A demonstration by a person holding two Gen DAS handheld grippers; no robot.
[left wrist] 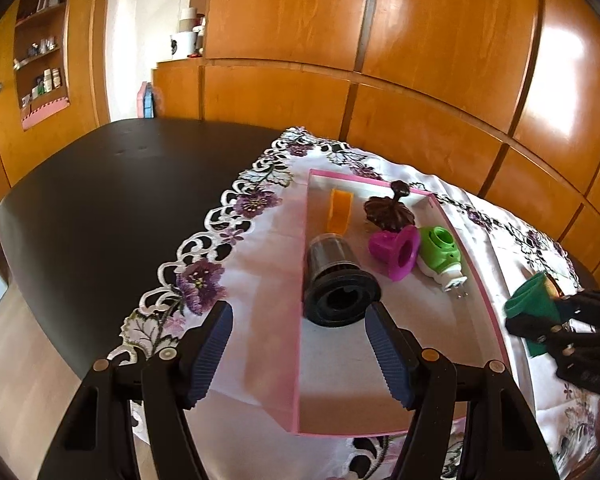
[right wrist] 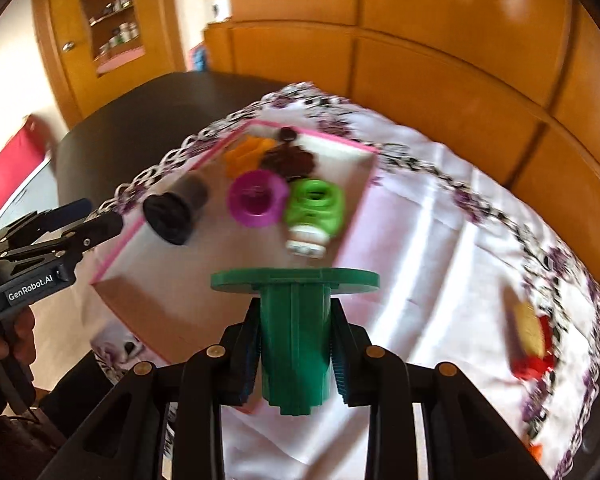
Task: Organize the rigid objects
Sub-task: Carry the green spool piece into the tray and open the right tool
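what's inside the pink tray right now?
Five things in the pink tray: black cylinder, orange piece, dark brown leaf-shaped piece, magenta funnel, light green plug. The floor under them is hidden, as is its near end behind the right fingers.

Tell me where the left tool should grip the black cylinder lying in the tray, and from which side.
Grip the black cylinder across its narrower dark barrel, just behind the wide flange. It lies on its side with the flange end facing the open left tool, against the tray wall. Come from above, one finger on each side; the flange would probably stop slipping.
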